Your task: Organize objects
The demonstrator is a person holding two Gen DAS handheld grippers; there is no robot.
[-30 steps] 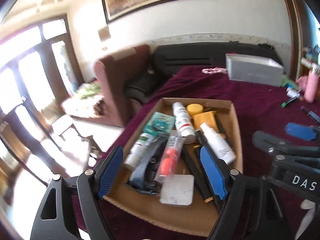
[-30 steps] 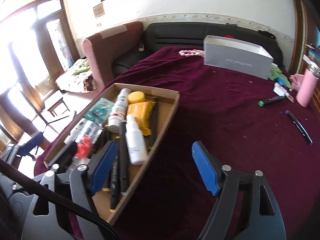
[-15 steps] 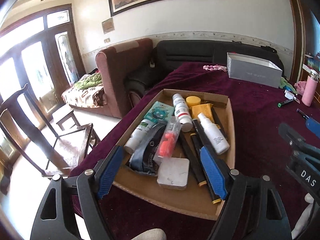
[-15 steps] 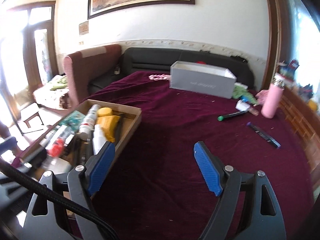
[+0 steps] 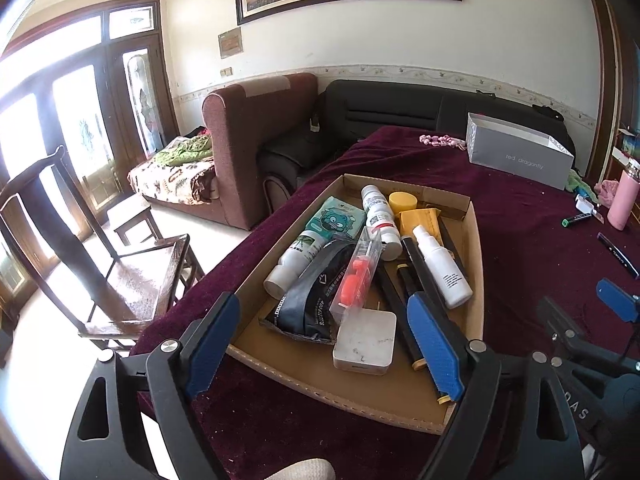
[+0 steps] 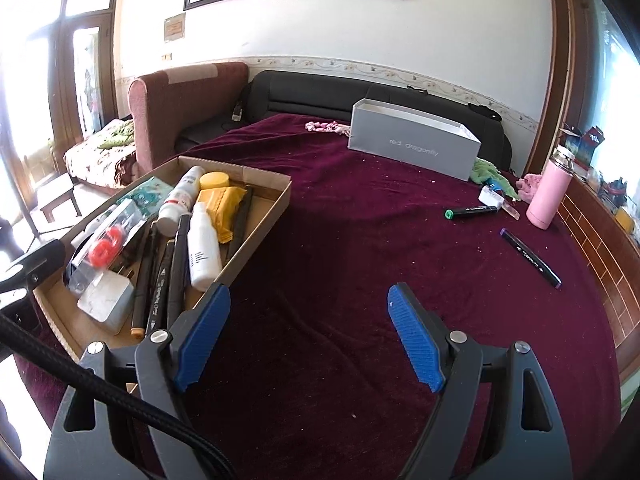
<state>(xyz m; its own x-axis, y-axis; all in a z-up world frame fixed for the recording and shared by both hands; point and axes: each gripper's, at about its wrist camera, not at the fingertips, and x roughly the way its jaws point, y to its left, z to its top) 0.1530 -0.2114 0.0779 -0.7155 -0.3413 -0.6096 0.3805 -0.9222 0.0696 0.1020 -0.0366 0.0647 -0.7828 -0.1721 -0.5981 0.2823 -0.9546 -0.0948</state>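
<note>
Wooden chair (image 5: 120, 264): seen at far left, on the pale floor beside the counter.
Left gripper (image 5: 324, 344): held above the near end of the cardboard tray; its fingers (image 5: 212, 336) are spreading wider, nothing is pinched between them.
Cardboard tray (image 5: 476, 240): laid on the maroon-clothed counter (image 6: 360, 240), at its left edge.
Tray contents: a white spray bottle (image 5: 442, 268), a yellow tube (image 5: 416, 216), a white-and-red bottle (image 5: 380, 216), a teal packet (image 5: 336, 216), a clear case with orange parts (image 5: 356, 276), black markers and a white square box (image 5: 366, 344) are packed side by side.
Right gripper (image 6: 308, 336): held over bare cloth just right of the tray, fingers released, nothing grasped.
Grey box (image 6: 412, 148): set at the far side.
Green-capped marker (image 6: 472, 211): lying loose, right of centre.
Purple-capped marker (image 6: 530, 258): lying apart, nearer the right edge.
Pink bottle (image 6: 546, 196): upright, far right.
</note>
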